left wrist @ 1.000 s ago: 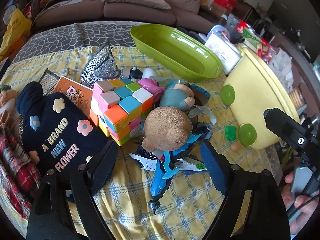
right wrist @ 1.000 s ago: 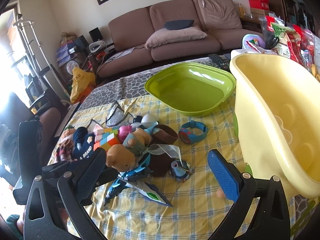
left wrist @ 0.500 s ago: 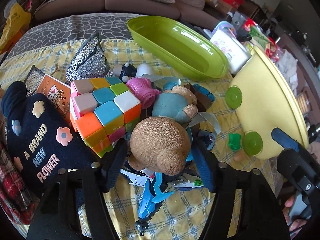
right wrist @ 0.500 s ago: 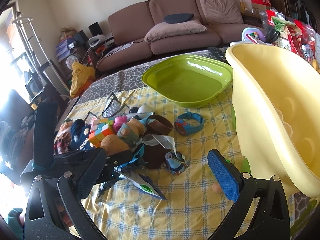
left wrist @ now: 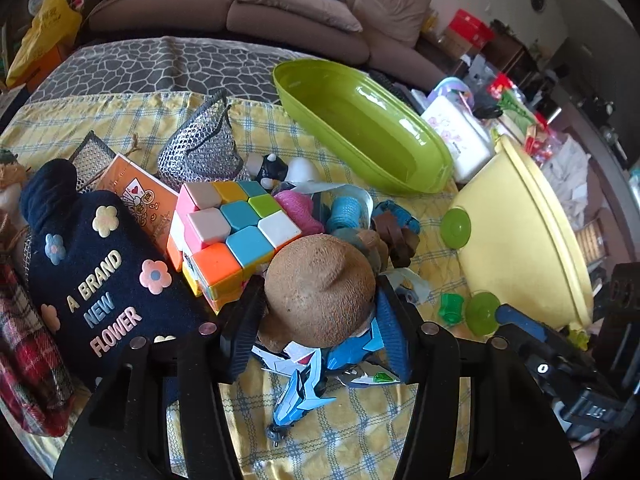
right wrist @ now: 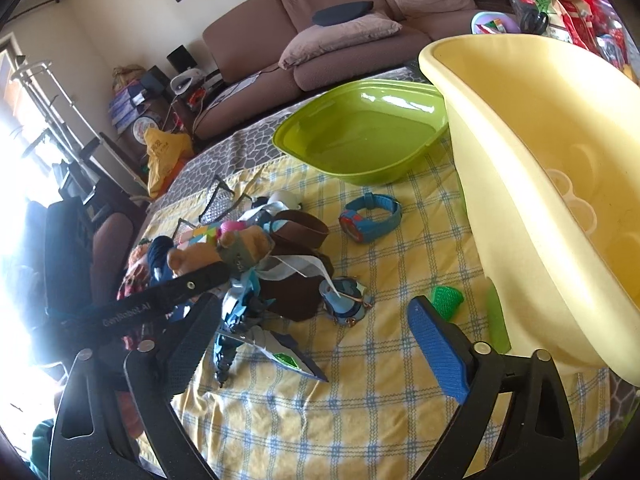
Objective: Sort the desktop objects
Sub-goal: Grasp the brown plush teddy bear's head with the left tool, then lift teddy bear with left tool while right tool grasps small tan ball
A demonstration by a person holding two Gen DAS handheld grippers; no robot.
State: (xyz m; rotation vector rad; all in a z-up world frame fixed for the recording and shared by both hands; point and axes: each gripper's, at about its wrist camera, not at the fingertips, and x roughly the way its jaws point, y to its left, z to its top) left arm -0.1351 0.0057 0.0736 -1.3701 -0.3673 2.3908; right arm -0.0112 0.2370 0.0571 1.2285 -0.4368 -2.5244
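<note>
Left claw closing on bear, lower centre of frame, atop robot toy. Right claw apart, closing, empty. Risk: bear's round head slips; toy snags, drags.

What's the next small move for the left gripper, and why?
Probably a short straight lift. The left gripper has its jaws closing around the brown teddy bear's head, both pads against its sides. The bear lies on the blue robot toy, beside the pastel cube, so lifting straight up should free it without dragging them. Both the green tub and yellow tub look empty.
</note>
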